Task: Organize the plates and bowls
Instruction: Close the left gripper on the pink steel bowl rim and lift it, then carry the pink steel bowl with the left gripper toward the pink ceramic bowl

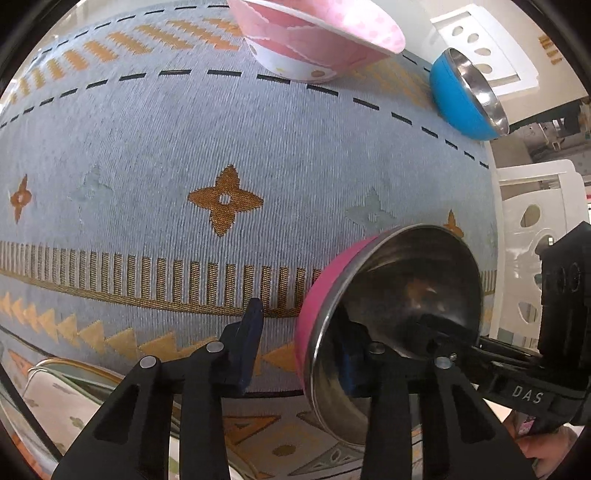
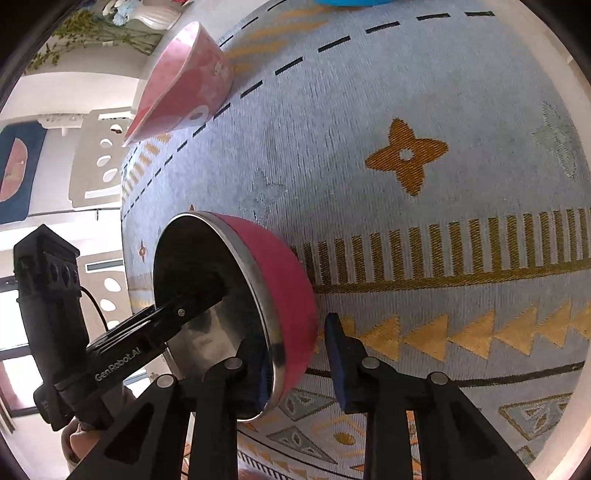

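Two grippers meet at one pink bowl (image 1: 388, 295) with a steel inside, which sits at the near right corner of the patterned blue tablecloth (image 1: 258, 147).

The left gripper (image 1: 299, 343) straddles the bowl's wall. Its right finger is down inside the steel hollow and its left finger (image 1: 251, 332) stands outside, with a strip of cloth showing between that pad and the pink side. It is slack, not clamped.

The right gripper (image 2: 299, 354) straddles the opposite side of the rim. Its left finger is inside and its right finger (image 2: 336, 350) is just beside the pink wall. Only a sliver shows between them, and I cannot tell whether the pads press on the bowl.

Each gripper's inner finger reaches into the bowl from its own side, so they crowd the same hollow.

Beyond the left fingertips the cloth is bare as far as a pink patterned bowl (image 1: 317, 40) at the far edge. A blue bowl (image 1: 465, 96) lined with steel lies to the right of it.

Near the base of the left gripper's left finger, a gold-rimmed patterned plate (image 1: 55, 398) pokes in.

White chairs (image 1: 532, 221) with oval cutouts stand past the table's edge. A white vase (image 2: 155, 14) with greenery stands beyond the patterned bowl.
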{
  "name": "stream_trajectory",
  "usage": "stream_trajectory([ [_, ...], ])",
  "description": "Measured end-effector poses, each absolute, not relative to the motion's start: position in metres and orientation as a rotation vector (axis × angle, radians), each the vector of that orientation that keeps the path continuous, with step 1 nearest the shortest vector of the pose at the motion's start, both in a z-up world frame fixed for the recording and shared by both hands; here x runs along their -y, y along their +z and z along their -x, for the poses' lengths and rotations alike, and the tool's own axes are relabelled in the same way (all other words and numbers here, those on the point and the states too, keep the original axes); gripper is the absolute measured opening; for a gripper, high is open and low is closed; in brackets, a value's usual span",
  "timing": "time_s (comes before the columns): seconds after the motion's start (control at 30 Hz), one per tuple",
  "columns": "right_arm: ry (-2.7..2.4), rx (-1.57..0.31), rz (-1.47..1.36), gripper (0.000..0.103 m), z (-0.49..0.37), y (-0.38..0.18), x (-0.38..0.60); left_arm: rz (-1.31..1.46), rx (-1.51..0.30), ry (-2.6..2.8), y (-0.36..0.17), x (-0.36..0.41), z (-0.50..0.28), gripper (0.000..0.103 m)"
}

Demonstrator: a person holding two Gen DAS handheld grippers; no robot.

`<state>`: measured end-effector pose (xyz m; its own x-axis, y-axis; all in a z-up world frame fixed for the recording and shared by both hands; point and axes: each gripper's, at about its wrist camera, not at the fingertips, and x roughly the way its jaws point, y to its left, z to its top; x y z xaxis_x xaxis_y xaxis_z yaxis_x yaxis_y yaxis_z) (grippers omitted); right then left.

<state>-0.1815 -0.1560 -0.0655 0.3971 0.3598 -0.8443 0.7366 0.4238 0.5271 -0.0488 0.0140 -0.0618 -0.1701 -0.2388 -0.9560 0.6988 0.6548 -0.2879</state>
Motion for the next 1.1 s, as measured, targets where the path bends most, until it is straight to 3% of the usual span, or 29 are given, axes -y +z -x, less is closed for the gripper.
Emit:
stream_trajectory([
  [0.77,-0.268,-1.081,-1.203,0.027,0.219,-0.075,0.164,-0.408,-1.434,-0.825,-0.062,-0.015,0.059,0.053],
  [1.1,-0.288,-1.055,-1.201,0.027,0.234,-0.072,0.159,-0.407,-1.395,-0.843,-0.062,-0.019,0.063,0.053],
])
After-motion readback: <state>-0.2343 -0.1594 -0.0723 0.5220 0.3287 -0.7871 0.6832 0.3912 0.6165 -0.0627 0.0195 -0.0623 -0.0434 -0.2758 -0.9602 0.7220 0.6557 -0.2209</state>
